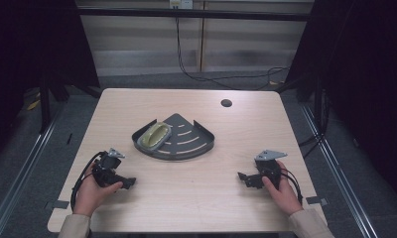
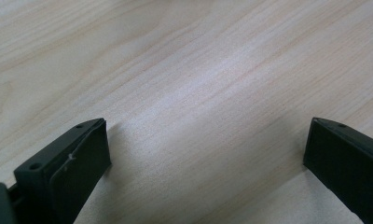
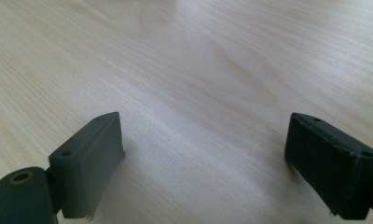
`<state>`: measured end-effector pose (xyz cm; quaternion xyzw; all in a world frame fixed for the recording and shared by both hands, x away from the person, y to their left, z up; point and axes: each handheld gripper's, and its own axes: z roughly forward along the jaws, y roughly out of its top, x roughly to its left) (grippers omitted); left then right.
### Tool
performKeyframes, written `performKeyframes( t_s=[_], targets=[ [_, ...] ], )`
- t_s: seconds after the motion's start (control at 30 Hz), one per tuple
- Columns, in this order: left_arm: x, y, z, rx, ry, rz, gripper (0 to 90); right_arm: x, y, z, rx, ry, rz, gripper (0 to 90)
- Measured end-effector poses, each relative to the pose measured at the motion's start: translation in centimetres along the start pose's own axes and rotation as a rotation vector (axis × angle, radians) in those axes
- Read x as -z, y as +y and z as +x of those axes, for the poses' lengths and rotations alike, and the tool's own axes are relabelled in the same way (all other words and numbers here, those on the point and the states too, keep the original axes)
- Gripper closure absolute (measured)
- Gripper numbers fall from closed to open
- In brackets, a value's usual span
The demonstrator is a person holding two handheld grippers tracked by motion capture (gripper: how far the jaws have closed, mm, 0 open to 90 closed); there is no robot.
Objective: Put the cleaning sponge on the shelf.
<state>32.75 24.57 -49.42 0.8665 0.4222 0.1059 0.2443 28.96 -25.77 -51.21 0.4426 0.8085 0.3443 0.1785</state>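
A light wooden table (image 1: 186, 198) is seen from above, with a dark corner tray (image 1: 186, 141) set near its middle, slightly toward the far edge. A yellowish-green dish (image 1: 154, 136) is held in the left part of the tray, against its wall. A small round hole (image 1: 226, 103) is cut into the table near the far edge, right of centre. The left gripper (image 1: 128, 182) is held by the left hand (image 1: 92, 191) near the near left corner, resting on or just above the table, well apart from the tray. The right gripper (image 1: 242, 176) is held by the right hand (image 1: 281, 191) near the near right corner, likewise well apart from the tray. In the left gripper view its fingers (image 2: 72, 168) are spread wide, with nothing but bare wood between them. In the right gripper view the fingers (image 3: 93, 158) are also spread wide over bare wood, and nothing is gripped. A black cable (image 1: 186, 54) is seen on the floor beyond the far edge.
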Motion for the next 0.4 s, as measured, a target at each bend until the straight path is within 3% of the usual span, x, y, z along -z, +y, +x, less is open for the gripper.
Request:
performKeyframes(
  t_s=[0.2,0.4],
  targets=[
    [-0.02,-0.69,0.06,-0.005,-0.007,-0.060,0.0,0.00,0.00,0.00,0.000,0.000,0.000,11.1],
    [-0.02,-0.69,0.05,-0.004,-0.006,-0.060,0.0,0.00,0.00,0.00,-0.001,0.000,0.000,11.1]
  ],
)
